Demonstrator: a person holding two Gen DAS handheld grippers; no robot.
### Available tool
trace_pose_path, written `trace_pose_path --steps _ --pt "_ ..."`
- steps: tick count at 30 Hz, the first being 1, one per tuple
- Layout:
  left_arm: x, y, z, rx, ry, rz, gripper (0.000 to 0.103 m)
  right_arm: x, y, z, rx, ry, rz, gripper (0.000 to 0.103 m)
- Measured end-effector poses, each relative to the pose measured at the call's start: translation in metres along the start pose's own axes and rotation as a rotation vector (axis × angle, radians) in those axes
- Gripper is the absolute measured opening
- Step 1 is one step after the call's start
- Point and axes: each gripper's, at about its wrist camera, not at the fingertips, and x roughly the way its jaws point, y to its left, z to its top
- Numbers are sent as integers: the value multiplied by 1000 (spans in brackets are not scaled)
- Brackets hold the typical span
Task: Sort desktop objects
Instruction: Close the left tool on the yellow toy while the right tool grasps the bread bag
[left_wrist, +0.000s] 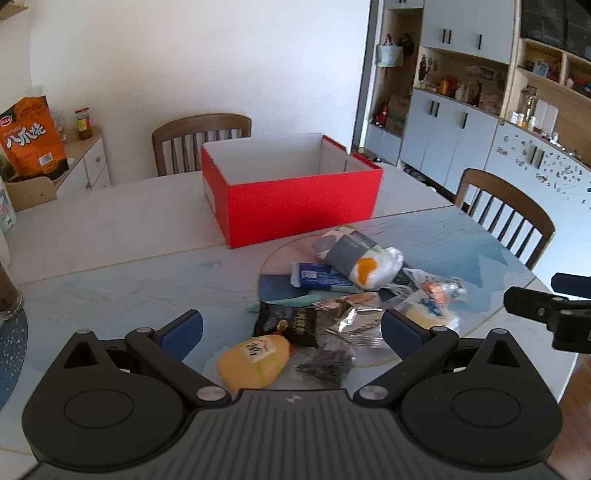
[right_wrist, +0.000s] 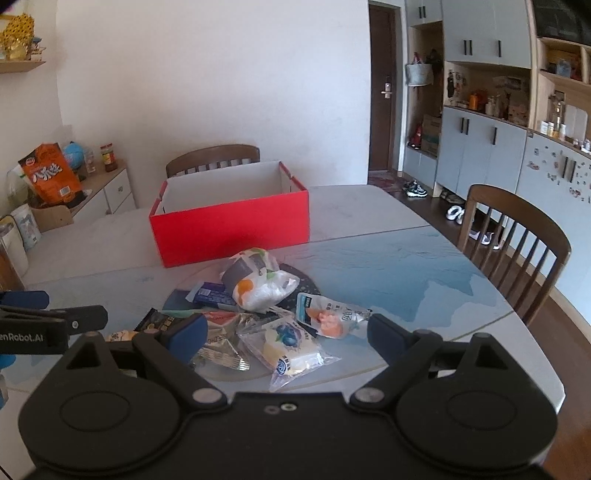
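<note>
On the bench, in front of the empty red box, lies a heap of snack packets. Leftmost, the yellow bun packet looks soft and light; pinch it across the middle. The left tool hangs over it, fingers spread wide, holding nothing. The foil wrapper will likely be slippery (crinkly too). The blueberry cake packet seems squashy; take its sealed edge. The right tool also stands apart, empty.

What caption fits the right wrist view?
Open right gripper poised above a pile of snack packets on the table, with the red box waiting open behind.
</note>
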Motion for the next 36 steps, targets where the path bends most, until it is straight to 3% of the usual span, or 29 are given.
trace_pose_path --steps 16,23,36 --pt "60 14 -23 8 94 42 103 67 -17 3 -90 100 99 93" --pt "78 23 -39 -2 153 126 103 90 -23 -2 -115 150 109 92" --pt "96 31 -46 -14 197 170 99 126 -23 -14 -161 224 127 91"
